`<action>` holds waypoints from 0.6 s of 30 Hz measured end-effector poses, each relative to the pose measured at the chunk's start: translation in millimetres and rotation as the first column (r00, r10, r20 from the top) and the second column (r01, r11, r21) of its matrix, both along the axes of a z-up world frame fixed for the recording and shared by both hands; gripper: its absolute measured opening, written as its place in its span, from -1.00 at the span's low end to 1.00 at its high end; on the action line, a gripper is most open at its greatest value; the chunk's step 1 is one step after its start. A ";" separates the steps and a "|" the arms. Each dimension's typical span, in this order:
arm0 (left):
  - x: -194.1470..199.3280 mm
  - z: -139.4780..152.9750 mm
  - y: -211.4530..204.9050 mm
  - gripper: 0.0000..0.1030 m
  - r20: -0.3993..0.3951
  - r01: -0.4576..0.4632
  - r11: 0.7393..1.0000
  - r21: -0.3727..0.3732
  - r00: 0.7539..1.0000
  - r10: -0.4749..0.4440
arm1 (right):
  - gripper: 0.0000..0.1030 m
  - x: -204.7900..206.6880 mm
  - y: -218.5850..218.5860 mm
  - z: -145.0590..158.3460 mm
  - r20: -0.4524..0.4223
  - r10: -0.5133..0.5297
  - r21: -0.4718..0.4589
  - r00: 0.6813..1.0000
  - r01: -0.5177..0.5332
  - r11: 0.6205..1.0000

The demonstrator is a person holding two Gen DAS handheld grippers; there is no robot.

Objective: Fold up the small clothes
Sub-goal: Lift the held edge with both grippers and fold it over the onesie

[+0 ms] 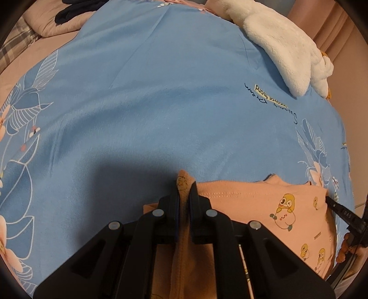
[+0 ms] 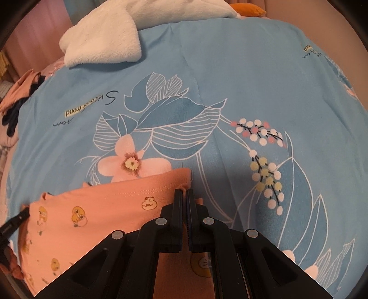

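Note:
A small peach garment [image 1: 253, 202] printed with yellow cartoon chicks lies on the blue floral bed cover [image 1: 161, 103], its hemmed edge stretched between both grippers. My left gripper [image 1: 184, 191] is shut on a pinched-up fold at the garment's left corner, and the cloth fills the narrow gap between the jaws. In the right wrist view, my right gripper [image 2: 185, 192] is shut on the other corner of the garment [image 2: 103, 207], just at the cloth's edge. Each gripper's black tip shows at the far side of the other view: the right gripper [image 1: 331, 202] and the left gripper [image 2: 23, 214].
A white fluffy blanket [image 1: 287, 53] lies at the far right of the bed cover, also visible as the white blanket [image 2: 103, 41] at top left. Dark clothes [image 1: 69, 11] sit on a pink pillow [image 1: 46, 25] at the far left. The blue cover [image 2: 230, 80] stretches flat ahead.

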State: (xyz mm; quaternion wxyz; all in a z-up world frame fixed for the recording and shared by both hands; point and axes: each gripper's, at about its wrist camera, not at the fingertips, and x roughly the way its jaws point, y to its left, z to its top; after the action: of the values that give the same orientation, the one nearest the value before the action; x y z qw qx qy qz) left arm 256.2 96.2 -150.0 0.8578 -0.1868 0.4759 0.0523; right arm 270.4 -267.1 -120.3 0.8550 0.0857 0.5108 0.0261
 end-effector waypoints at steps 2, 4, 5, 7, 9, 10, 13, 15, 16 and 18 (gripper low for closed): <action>0.2 -0.4 -2.0 -0.82 0.008 0.000 1.000 0.003 1.000 0.000 | -0.93 0.3 1.1 -1.2 0.005 -0.001 -0.005 1.000 0.001 1.000; -1.9 -1.6 -4.7 -0.81 0.030 0.005 1.000 0.023 1.000 -0.006 | -0.93 -1.0 1.8 -2.2 0.012 -0.003 -0.012 1.000 0.003 1.000; -2.9 -2.1 -5.7 -0.81 0.042 0.007 0.999 0.032 0.999 -0.009 | -0.93 -2.3 3.0 -2.7 0.019 0.000 -0.021 1.000 0.000 1.000; -5.9 -3.5 -10.2 -0.81 0.072 0.011 0.998 0.060 0.997 -0.016 | -0.93 -6.3 8.0 -3.7 0.040 0.016 -0.064 0.999 -0.013 0.998; -8.6 -4.5 -13.8 -0.81 0.090 0.016 0.996 0.088 0.996 -0.024 | -0.93 -7.4 16.0 -4.7 0.060 0.027 -0.115 0.998 -0.020 0.993; -8.5 -4.5 -14.2 -0.81 0.091 0.016 0.996 0.093 0.996 -0.025 | -0.93 -6.9 20.2 -5.4 0.067 0.032 -0.136 0.997 -0.023 0.990; -6.8 -4.5 -14.3 -0.81 0.089 -0.001 0.997 0.073 0.996 -0.006 | -0.93 -12.0 31.9 -6.6 0.087 0.050 -0.222 0.995 -0.029 0.975; -5.9 -4.9 -14.9 -0.81 0.091 -0.001 0.997 0.076 0.996 -0.006 | -0.93 -12.5 37.4 -7.8 0.095 0.055 -0.269 0.994 -0.028 0.963; -5.7 -5.2 -15.0 -0.81 0.094 -0.001 0.997 0.076 0.996 -0.006 | -0.93 -13.0 40.9 -8.5 0.099 0.059 -0.292 0.993 -0.028 0.956; -5.3 -6.4 -14.6 -0.81 0.100 -0.004 0.998 0.068 0.995 -0.003 | -0.93 -13.5 48.5 -10.9 0.111 0.067 -0.335 0.992 -0.026 0.942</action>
State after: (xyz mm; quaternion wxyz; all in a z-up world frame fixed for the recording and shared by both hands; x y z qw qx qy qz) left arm 251.0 81.7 -156.4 0.8866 -0.1597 0.4301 0.0593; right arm 256.9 -218.5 -131.3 0.8856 -0.0739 0.4571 -0.0352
